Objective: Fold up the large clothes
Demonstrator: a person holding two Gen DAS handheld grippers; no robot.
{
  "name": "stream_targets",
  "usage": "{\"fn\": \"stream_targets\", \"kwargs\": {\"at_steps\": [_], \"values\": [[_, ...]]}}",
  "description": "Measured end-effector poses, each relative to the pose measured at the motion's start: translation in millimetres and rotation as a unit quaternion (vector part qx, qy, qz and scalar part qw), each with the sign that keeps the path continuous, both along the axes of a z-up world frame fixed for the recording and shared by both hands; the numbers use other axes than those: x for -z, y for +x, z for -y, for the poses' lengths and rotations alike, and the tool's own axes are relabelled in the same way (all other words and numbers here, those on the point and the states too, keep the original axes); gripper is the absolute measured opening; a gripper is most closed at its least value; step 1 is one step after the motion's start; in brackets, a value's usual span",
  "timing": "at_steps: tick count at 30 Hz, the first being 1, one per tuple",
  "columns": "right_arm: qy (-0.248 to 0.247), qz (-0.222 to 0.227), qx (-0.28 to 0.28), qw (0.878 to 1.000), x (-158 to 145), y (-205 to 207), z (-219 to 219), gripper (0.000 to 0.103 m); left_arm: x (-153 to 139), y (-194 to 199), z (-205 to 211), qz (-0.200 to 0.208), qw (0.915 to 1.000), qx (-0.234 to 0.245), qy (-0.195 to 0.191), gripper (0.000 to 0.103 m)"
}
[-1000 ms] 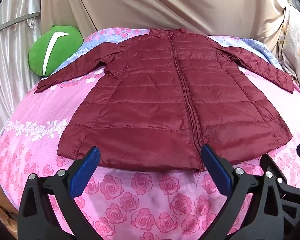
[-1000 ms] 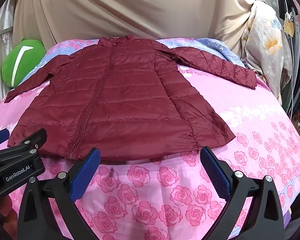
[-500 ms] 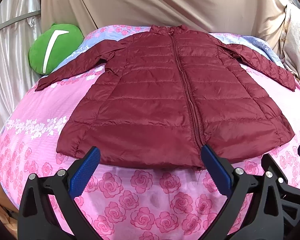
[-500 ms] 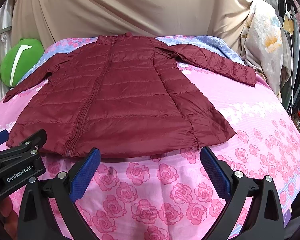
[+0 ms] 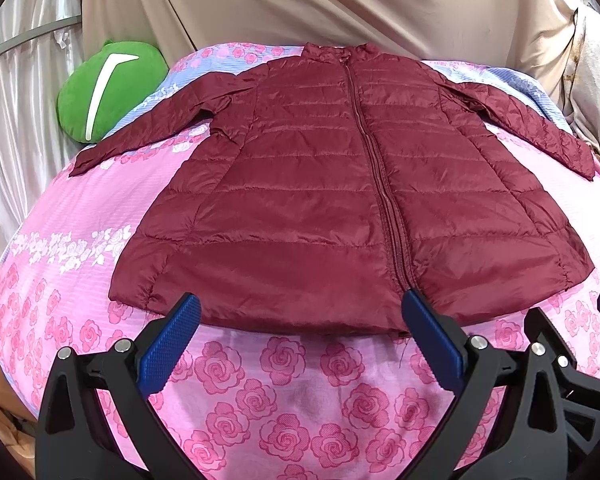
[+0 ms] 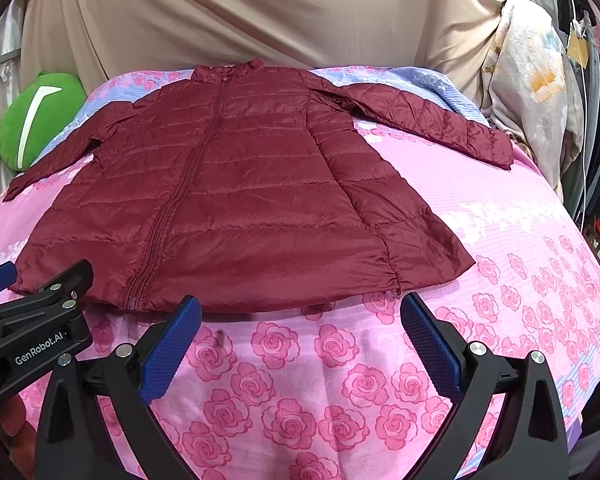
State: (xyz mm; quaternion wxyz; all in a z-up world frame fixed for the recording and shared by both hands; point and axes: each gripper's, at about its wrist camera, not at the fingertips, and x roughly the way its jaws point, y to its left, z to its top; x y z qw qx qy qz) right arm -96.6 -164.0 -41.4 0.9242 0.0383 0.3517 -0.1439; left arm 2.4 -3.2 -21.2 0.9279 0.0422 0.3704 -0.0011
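Note:
A dark red quilted jacket (image 5: pixel 332 184) lies flat and zipped on the pink rose bedsheet (image 5: pixel 280 392), sleeves spread to both sides. It also shows in the right wrist view (image 6: pixel 236 208). My left gripper (image 5: pixel 300 320) is open and empty, its blue pads just at the jacket's hem. My right gripper (image 6: pixel 300 320) is open and empty, just short of the hem near the jacket's right half. The left gripper's body (image 6: pixel 32 328) shows at the lower left of the right wrist view.
A green plush pillow (image 5: pixel 108 88) sits at the bed's far left by the left sleeve. A beige curtain (image 5: pixel 320 0) hangs behind the bed. Floral bedding (image 6: pixel 532 80) is piled at the far right, beside the right sleeve end.
Both grippers have moved slightly toward the jacket's hem. The jacket has not moved, and both grippers stay open.

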Motion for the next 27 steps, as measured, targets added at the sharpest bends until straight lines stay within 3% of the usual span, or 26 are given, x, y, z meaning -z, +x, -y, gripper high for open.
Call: {"fn": "stream_targets", "kwargs": {"at_steps": [27], "values": [[0.0, -0.005, 0.001, 1.0, 6.7, 1.7, -0.4, 0.098, 5.3, 3.5, -1.8, -0.01, 0.9999, -0.004, -0.002, 0.098]]}}
